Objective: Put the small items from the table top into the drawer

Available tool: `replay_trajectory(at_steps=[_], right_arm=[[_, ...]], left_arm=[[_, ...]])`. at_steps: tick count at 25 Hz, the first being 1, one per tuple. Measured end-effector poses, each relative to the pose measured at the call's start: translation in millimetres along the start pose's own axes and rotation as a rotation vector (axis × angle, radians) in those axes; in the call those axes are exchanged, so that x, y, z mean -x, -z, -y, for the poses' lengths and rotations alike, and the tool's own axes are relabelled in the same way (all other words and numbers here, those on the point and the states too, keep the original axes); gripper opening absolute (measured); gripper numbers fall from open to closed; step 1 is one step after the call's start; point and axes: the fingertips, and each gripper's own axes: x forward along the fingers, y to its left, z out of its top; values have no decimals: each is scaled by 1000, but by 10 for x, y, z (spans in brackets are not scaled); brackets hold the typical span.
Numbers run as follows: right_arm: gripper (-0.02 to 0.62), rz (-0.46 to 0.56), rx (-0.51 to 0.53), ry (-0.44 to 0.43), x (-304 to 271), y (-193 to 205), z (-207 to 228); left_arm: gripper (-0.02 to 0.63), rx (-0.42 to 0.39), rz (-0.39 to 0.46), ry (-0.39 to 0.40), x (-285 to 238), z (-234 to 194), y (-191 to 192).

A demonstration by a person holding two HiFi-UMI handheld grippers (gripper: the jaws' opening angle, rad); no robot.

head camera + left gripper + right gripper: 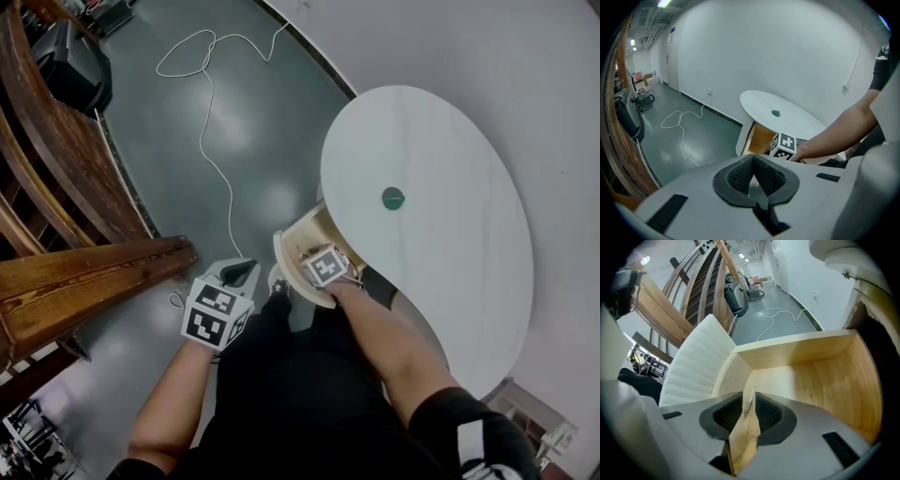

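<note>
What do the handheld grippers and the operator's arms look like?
Left gripper and right gripper: light grey shells, black ridged pads in black surrounds, each bearing a cube of black-and-white square markers. No cables show. Right sleeve: short, black, white stripe.

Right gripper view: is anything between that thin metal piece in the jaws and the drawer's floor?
Nothing visible does. The metal piece stands between the right gripper's parted jaws, inside the open drawer. Beyond the piece only the drawer's wood floor shows.
</note>
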Motion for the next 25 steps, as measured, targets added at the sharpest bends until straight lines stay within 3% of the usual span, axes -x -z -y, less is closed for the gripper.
replay_trajectory(at_steps=[8,17,25], right_arm=[[68,153,23,-11,420,-246,-164],[17,384,56,29,1354,-548,-311],[9,534,20,111,2123,-528,-57]], left_arm=[[14,-33,26,29,-71,48,-174],[14,-118,59,69,-123,213,-499],[14,-197,80,102,-241,470,-816]])
